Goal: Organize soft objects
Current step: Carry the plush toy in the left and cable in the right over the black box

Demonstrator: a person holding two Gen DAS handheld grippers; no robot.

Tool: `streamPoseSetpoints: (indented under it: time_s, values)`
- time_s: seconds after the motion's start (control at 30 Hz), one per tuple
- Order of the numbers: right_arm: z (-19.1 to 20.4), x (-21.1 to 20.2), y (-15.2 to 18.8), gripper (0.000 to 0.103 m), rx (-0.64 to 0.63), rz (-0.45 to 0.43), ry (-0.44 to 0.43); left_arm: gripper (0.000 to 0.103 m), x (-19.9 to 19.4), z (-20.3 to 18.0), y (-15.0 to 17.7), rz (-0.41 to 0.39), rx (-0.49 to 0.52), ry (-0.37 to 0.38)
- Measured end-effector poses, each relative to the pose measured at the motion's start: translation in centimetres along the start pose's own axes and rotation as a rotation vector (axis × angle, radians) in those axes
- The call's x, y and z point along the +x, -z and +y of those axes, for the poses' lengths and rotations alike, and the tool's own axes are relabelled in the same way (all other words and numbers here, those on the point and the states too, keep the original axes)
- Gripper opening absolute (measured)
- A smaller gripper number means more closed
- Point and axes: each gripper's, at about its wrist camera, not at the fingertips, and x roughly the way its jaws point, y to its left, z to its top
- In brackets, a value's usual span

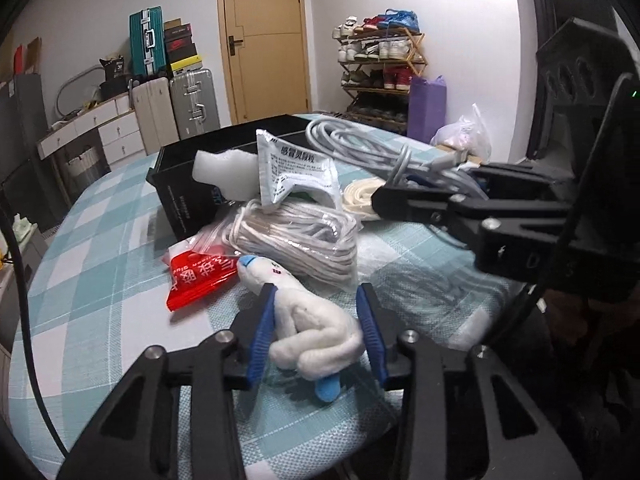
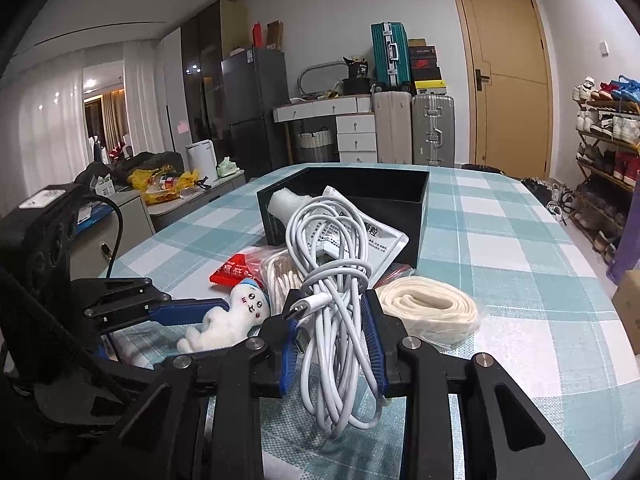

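- Your left gripper (image 1: pixel 316 334) has its jaws nearly closed around the plush toy (image 1: pixel 304 320), lying by the tabletop's near edge; it's light and squashy, so grip mid-body.
- Your right gripper (image 2: pixel 332 344) is clamped on the limp, slippery white cable coil (image 2: pixel 336 280).

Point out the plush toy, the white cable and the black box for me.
plush toy (image 1: pixel 312 332), left wrist view, its body.
white cable (image 2: pixel 336 320), right wrist view, the bundle's middle.
black box (image 2: pixel 416 194), right wrist view, right wall.
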Motion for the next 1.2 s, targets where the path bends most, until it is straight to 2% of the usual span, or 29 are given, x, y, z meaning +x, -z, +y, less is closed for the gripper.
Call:
streamPoseSetpoints:
  time_s: [0.3, 0.47, 0.7, 1.2]
  values:
    - [-0.1, 0.1, 0.0, 0.029, 0.002, -0.004, 0.003, 0.029, -0.8, 0.9, -0.3, -0.028, -0.037, 0.021]
    - [-0.3, -0.4, -0.4, 0.029, 0.013, -0.017, -0.002, 0.029, -2.2, 1.8, -1.1, -0.078, -0.073, 0.036]
    - [-0.5, -1.0, -1.3, 0.029, 0.030, -0.034, -0.017, 0.029, -3.6, 3.4, -2.3, -0.141, -0.126, 0.016]
    - [-1.1, -1.4, -4.4, 0.029, 0.072, -0.020, -0.044, 0.029, -4.1, 5.2, -5.6, -0.194, -0.147, -0.034]
